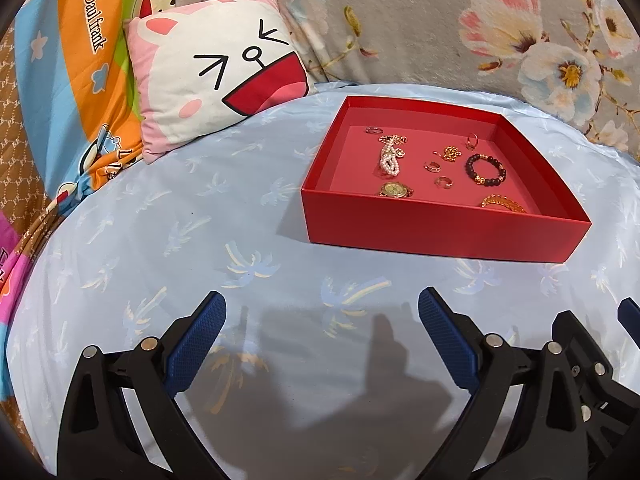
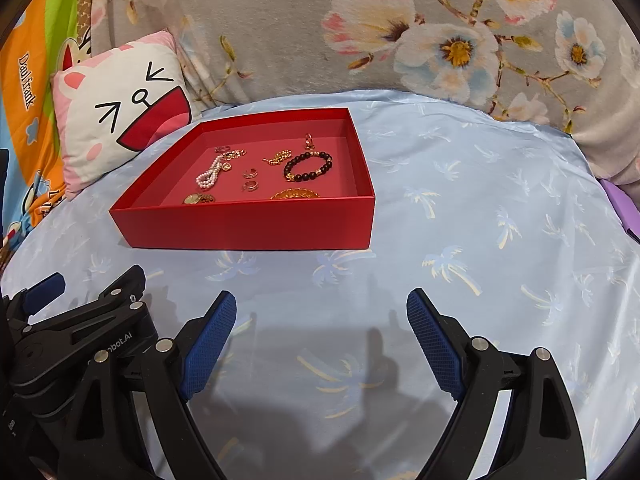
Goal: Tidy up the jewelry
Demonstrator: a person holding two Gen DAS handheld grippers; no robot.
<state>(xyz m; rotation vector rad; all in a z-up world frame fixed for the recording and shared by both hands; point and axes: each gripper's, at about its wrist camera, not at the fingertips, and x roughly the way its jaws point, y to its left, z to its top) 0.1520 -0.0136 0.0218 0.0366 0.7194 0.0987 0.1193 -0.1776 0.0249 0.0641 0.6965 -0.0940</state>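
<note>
A shallow red box (image 1: 440, 228) (image 2: 248, 222) sits on the light blue sheet. Inside lie a pearl string (image 1: 389, 159) (image 2: 210, 174), a dark bead bracelet (image 1: 485, 169) (image 2: 307, 166), a gold watch (image 1: 395, 190) (image 2: 197, 199), a gold bangle (image 1: 502, 204) (image 2: 295, 193), a gold chain (image 1: 451, 153) (image 2: 279, 157) and several small rings (image 1: 433, 166) (image 2: 250, 179). My left gripper (image 1: 322, 334) is open and empty, hovering over the sheet in front of the box. My right gripper (image 2: 321, 334) is open and empty, beside the left one (image 2: 80, 320).
A cartoon-face pillow (image 1: 216, 72) (image 2: 120, 108) lies at the box's far left. A grey floral blanket (image 1: 440, 20) (image 2: 400, 40) rises behind the bed. A colourful striped cover (image 1: 60, 80) lies to the left. A purple thing (image 2: 620, 204) shows at the right edge.
</note>
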